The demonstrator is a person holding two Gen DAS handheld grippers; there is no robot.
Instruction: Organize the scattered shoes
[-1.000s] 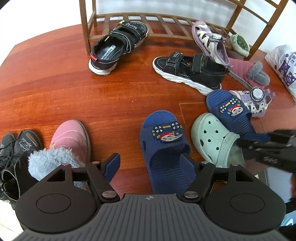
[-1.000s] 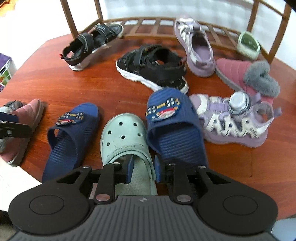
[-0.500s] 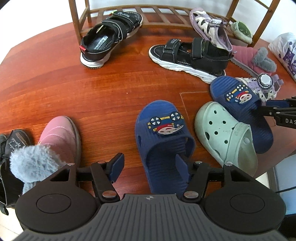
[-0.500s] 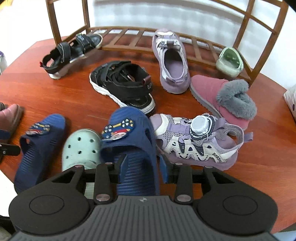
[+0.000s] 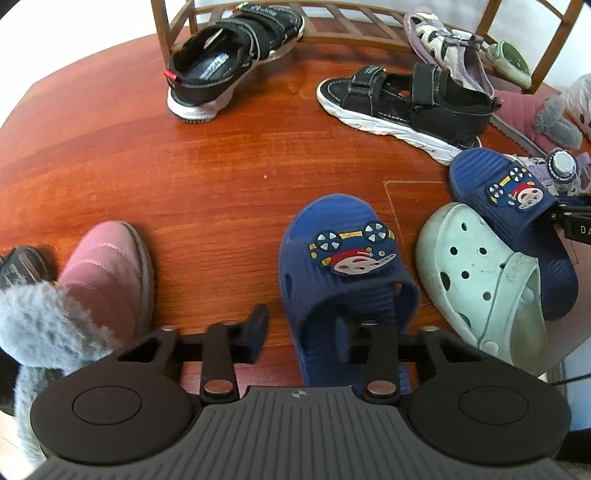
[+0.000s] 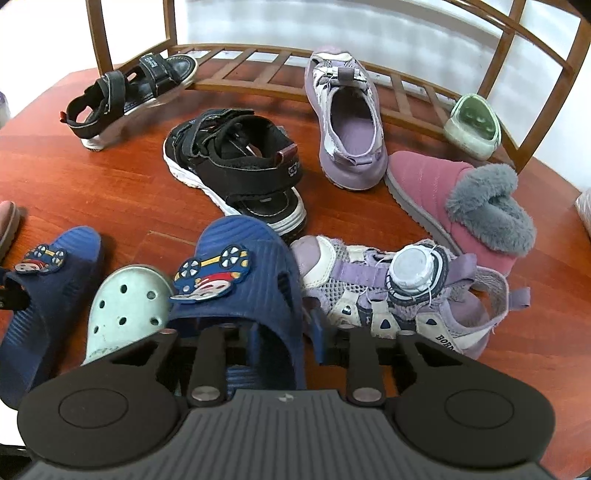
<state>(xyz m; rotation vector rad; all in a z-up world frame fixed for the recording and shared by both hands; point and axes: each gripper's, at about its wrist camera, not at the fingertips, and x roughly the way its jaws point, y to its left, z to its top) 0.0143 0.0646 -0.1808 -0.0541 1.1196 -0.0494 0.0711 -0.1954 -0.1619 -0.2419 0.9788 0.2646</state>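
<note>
left wrist view: left gripper (image 5: 306, 328) spread wide, one finger (image 5: 255, 334) on bare wood, the other tucked inside the strap of a blue slide (image 5: 343, 273) with a cartoon car badge, gripping nothing. lying on a reddish wooden table (image 5: 147, 166), toe pointing away from the near edge. just right of it, a mint clog (image 5: 476, 277), with a second blue slide (image 5: 513, 218) overlapping the clog's far side. at the near left edge, a pink slipper (image 5: 107, 273) with a grey fur cuff. toward the far edge, a black sandal (image 5: 229, 59) propped heel down against a wooden shoe rack (image 5: 351, 26), and another black sandal (image 5: 410, 107) flat on the table with a white sole. at the far right, a lilac sneaker (image 5: 447, 44) and a green slipper (image 5: 508, 62) on the rack.

right wrist view: right gripper (image 6: 282, 332) with fingers parted on either side of the second blue slide's (image 6: 236, 280) right side wall, not visibly squeezing; cannot tell whether pads touch it. slide resting partly over the mint clog (image 6: 125, 306). first blue slide (image 6: 44, 284) at the near left. touching the held-between slide on the right, a lilac dial-lace sandal (image 6: 399, 291) on its side. beyond, the white-soled black sandal (image 6: 240, 166), the lilac sneaker (image 6: 347, 118) leaning on the rack (image 6: 258, 66), a second pink fur slipper (image 6: 469, 199), the green slipper (image 6: 472, 123) at the far right corner.
</note>
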